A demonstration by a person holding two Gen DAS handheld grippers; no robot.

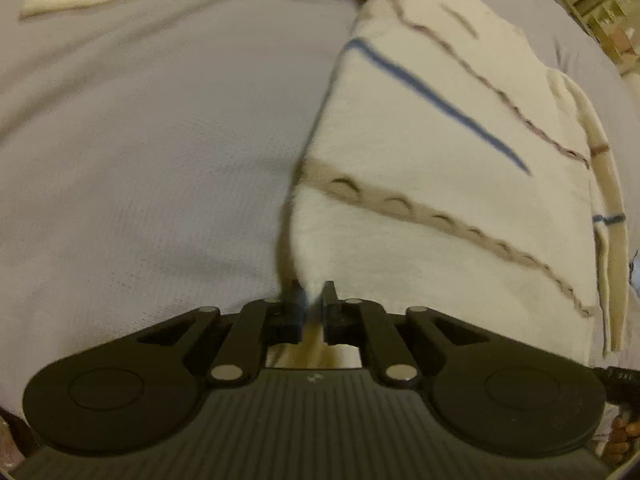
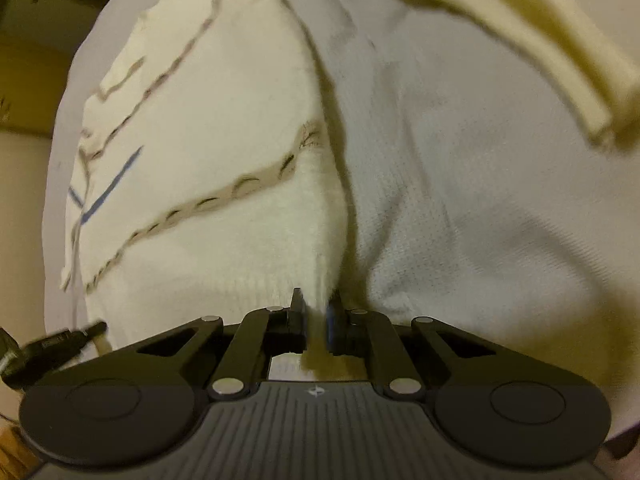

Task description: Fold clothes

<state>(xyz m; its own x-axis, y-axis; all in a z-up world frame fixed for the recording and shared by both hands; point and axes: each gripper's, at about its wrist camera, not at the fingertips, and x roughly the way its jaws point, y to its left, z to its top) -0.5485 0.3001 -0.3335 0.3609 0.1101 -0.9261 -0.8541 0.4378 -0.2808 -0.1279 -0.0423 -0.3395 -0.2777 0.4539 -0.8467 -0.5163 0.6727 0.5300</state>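
Left gripper (image 1: 313, 300) and right gripper (image 2: 316, 312): both pinched on the hem of the cream sweater (image 1: 440, 152), 1 corner each. Body lies on the grey bedcover (image 1: 140, 140); 1 sleeve (image 2: 520, 40) flung out. Judged early: sleeves and body unfolded.

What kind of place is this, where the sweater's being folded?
Probably a bedroom or other room at home: the cream sweater lies on a pale grey sheet like a bed cover, with shelves blurred behind.
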